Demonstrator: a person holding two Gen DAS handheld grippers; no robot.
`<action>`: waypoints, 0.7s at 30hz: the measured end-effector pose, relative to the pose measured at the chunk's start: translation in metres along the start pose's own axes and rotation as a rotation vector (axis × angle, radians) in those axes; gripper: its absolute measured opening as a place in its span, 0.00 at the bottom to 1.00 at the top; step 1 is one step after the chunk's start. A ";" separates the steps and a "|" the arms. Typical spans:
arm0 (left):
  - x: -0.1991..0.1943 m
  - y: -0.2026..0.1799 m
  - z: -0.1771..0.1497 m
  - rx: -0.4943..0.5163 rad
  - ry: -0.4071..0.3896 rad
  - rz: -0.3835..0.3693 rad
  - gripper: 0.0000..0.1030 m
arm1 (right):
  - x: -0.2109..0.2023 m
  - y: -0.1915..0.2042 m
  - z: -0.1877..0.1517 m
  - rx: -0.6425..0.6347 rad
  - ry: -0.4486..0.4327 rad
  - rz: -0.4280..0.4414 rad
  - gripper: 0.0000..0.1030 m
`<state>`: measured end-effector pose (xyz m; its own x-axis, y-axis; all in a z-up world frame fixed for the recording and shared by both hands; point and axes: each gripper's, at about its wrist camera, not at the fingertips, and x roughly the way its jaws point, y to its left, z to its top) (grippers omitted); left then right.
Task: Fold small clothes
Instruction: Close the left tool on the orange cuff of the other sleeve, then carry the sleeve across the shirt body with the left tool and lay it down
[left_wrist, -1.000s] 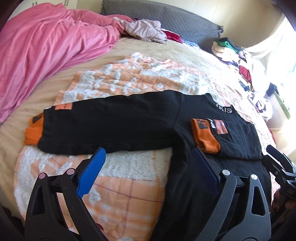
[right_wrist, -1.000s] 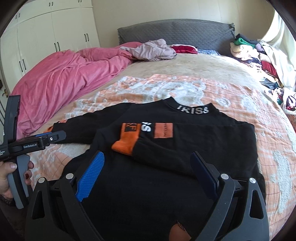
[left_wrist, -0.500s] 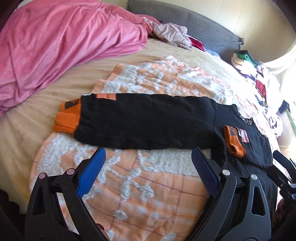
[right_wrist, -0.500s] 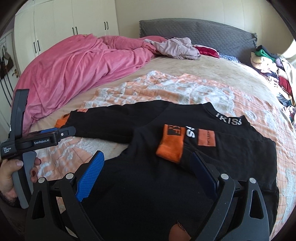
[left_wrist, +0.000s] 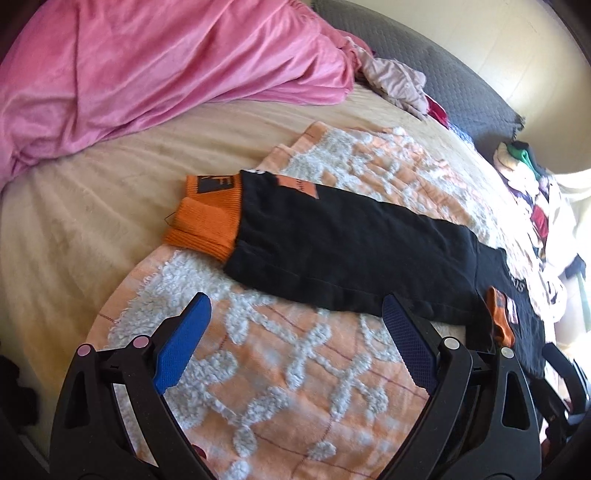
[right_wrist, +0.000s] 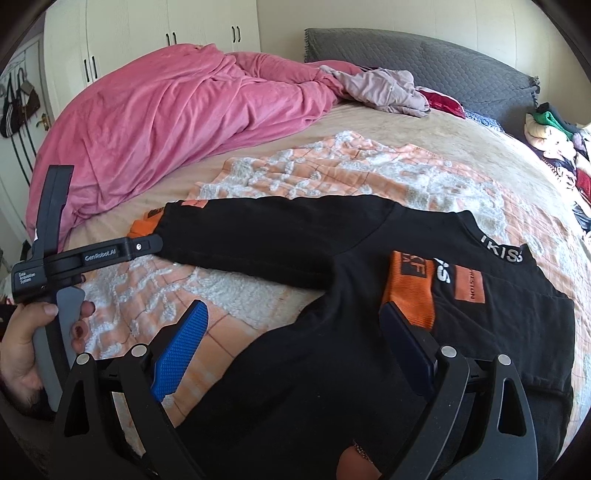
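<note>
Black top (right_wrist: 362, 332): spread flat on orange-and-white blanket (left_wrist: 280, 376), itself laid over beige bed (left_wrist: 92, 206); neck band lettered, toward headboard (right_wrist: 424, 55). One sleeve already folded across chest, orange cuff (right_wrist: 408, 291) lying on the body beside an orange patch. Other sleeve (left_wrist: 343, 240) out straight to the side, its cuff (left_wrist: 207, 218) partly doubled over and overhanging the blanket edge onto bare bed; probably the next part to fold in. Left gripper (left_wrist: 295, 332): wide open, nothing held, hovering low over bare blanket just short of the sleeve's near hem, pointed along the sleeve toward that cuff; likely lined up there so the cuff end can be pinched and carried inward. Right gripper (right_wrist: 291, 332): likewise wide open and empty, poised over the lower body of the top near the armpit, possibly to pin the cloth while the sleeve comes over. Contact with fabric: cannot tell for either. Hand (right_wrist: 26, 343) on the left tool's grey handle visible in right view. Pink duvet (right_wrist: 166, 122) heaped at far left, pale garment (right_wrist: 384, 90) near headboard, clothes pile (right_wrist: 550, 133) at right edge, white wardrobe (right_wrist: 147, 37) behind: all well apart from the work. Fold judged roughly half begun.
</note>
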<state>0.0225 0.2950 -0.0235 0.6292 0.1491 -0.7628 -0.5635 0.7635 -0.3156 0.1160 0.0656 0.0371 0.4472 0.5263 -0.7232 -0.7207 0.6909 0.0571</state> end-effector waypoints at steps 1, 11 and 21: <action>0.003 0.004 0.001 -0.020 0.007 -0.005 0.84 | 0.001 0.001 0.000 0.000 0.002 0.000 0.90; 0.038 0.027 0.024 -0.247 -0.006 -0.055 0.73 | -0.009 -0.009 -0.003 0.062 -0.061 0.001 0.90; 0.043 0.044 0.032 -0.368 -0.099 -0.070 0.09 | -0.021 -0.031 -0.013 0.124 -0.094 -0.031 0.90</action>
<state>0.0421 0.3549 -0.0525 0.7114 0.1778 -0.6799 -0.6603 0.5003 -0.5601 0.1224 0.0266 0.0417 0.5205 0.5436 -0.6585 -0.6375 0.7604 0.1239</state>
